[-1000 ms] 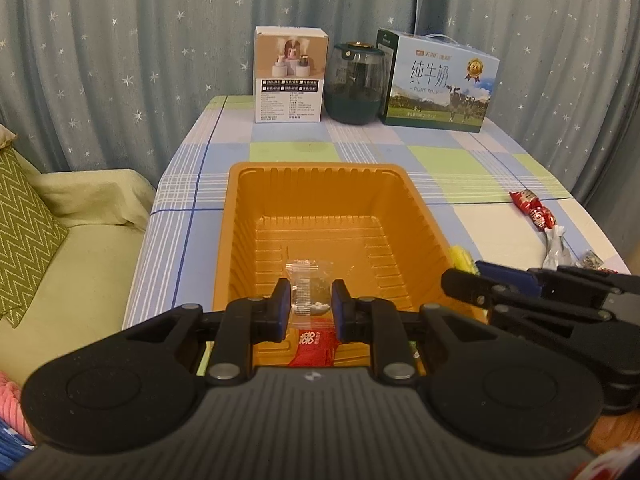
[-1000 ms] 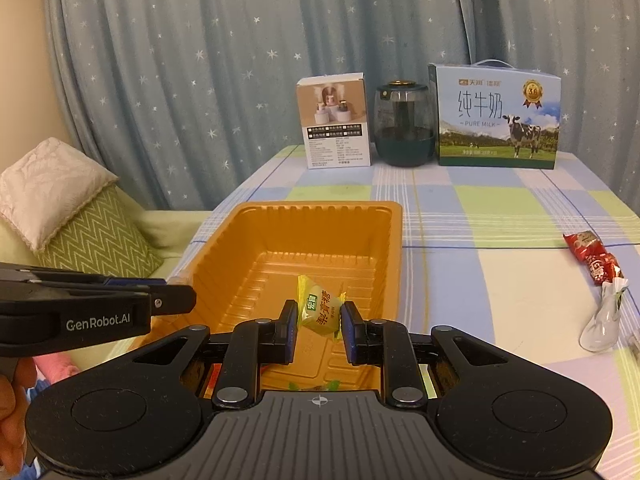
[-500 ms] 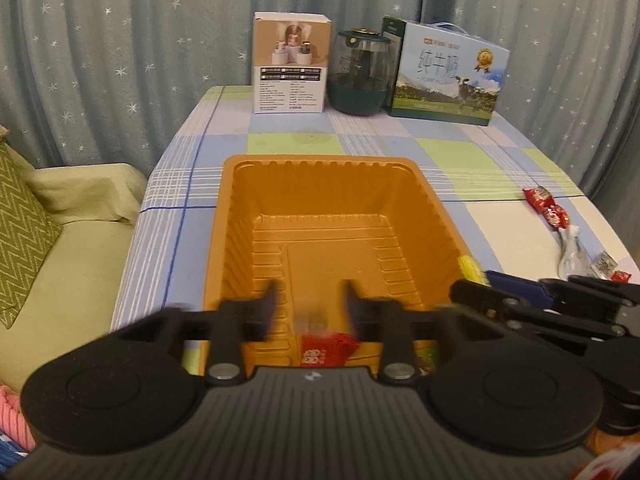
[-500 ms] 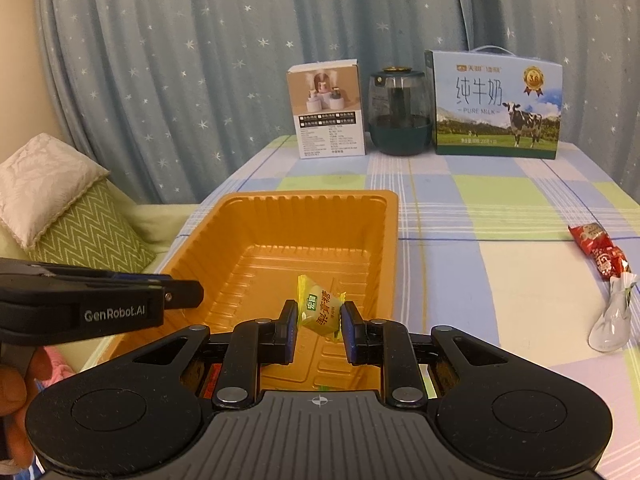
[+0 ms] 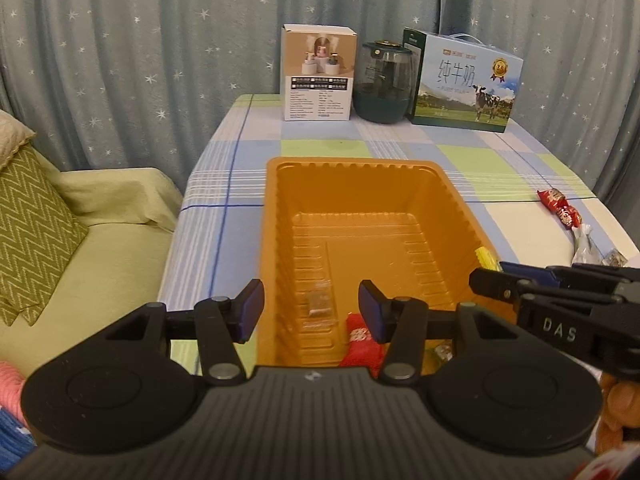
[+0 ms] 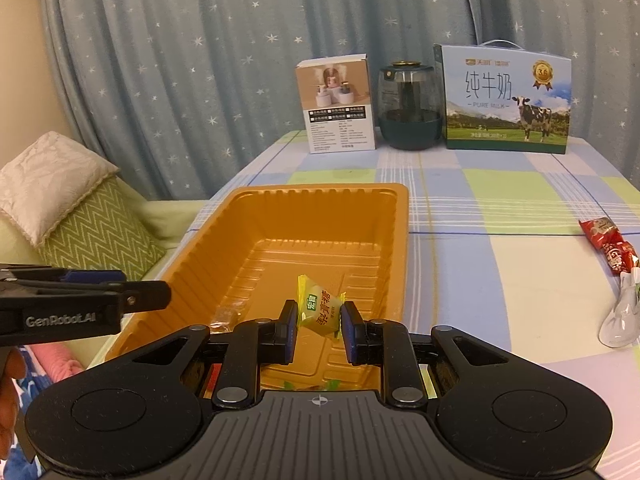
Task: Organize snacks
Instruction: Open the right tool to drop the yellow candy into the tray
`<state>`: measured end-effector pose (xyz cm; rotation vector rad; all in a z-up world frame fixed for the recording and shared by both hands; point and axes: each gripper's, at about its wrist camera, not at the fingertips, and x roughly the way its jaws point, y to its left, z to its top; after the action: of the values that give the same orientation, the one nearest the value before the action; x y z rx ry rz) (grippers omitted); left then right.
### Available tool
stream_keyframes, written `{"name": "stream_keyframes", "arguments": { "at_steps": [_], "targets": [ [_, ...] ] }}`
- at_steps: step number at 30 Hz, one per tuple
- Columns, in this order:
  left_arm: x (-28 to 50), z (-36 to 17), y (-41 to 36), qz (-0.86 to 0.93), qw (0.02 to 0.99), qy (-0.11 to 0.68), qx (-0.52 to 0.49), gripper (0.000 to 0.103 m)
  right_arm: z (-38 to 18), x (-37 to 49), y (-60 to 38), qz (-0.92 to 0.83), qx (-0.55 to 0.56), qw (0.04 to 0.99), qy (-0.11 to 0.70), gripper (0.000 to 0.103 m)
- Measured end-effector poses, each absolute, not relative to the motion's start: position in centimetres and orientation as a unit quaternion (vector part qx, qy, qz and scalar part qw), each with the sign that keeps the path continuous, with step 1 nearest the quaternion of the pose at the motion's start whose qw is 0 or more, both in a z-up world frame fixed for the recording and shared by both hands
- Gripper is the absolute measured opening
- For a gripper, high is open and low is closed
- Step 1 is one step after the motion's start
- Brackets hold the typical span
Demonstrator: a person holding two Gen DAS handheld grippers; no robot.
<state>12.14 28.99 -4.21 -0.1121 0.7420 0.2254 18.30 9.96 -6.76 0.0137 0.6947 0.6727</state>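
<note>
An orange tray (image 5: 352, 170) (image 6: 320, 194) sits on the checked table. My left gripper (image 5: 311, 308) is open and empty above the tray's near end. A clear-wrapped snack (image 5: 318, 304) and a red packet (image 5: 362, 340) lie on the tray floor below it. My right gripper (image 6: 319, 322) is shut on a yellow candy (image 6: 319, 309) and holds it over the tray's near right part. The right gripper also shows at the right of the left wrist view (image 5: 552, 292), and the left one at the left of the right wrist view (image 6: 80, 300).
Red snack packets (image 6: 606, 244) (image 5: 560, 208) and a clear wrapper (image 6: 622, 316) lie on the table to the right. A white box (image 5: 318, 76), a dark glass jar (image 5: 384, 80) and a milk carton (image 5: 464, 84) stand at the back. A sofa with cushions (image 5: 36, 224) is to the left.
My left gripper opened and let go of the clear-wrapped snack, which now lies in the tray. My right gripper still holds the yellow candy, a little nearer the tray.
</note>
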Motion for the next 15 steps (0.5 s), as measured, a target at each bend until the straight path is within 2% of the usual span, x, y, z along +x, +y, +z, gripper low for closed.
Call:
{"name": "stream_keyframes", "arguments": {
  "at_steps": [6, 7, 8, 9, 15],
  "targets": [
    [11.2, -4.1, 29.7, 0.122, 0.923, 0.358, -0.070, 0.049, -6.9, 18.3, 10.3, 0.347, 0.021, 0.876, 0.335, 0.025],
    [11.1, -4.1, 29.8, 0.123, 0.923, 0.358, -0.071, 0.049, -6.9, 18.3, 10.2, 0.347, 0.022, 0.876, 0.334, 0.032],
    [10.9, -4.1, 29.8, 0.124, 0.923, 0.357, -0.072, 0.049, -6.8, 18.3, 10.1, 0.343, 0.025, 0.879, 0.330, 0.053],
    [10.9, -4.0, 29.8, 0.124, 0.923, 0.356, -0.073, 0.049, -6.7, 18.3, 9.8, 0.341, 0.031, 0.882, 0.325, 0.064],
    [10.0, -3.8, 29.7, 0.130, 0.923, 0.353, -0.081, 0.050, -6.3, 18.1, 7.9, 0.314, 0.044, 0.895, 0.313, 0.065]
  ]
}}
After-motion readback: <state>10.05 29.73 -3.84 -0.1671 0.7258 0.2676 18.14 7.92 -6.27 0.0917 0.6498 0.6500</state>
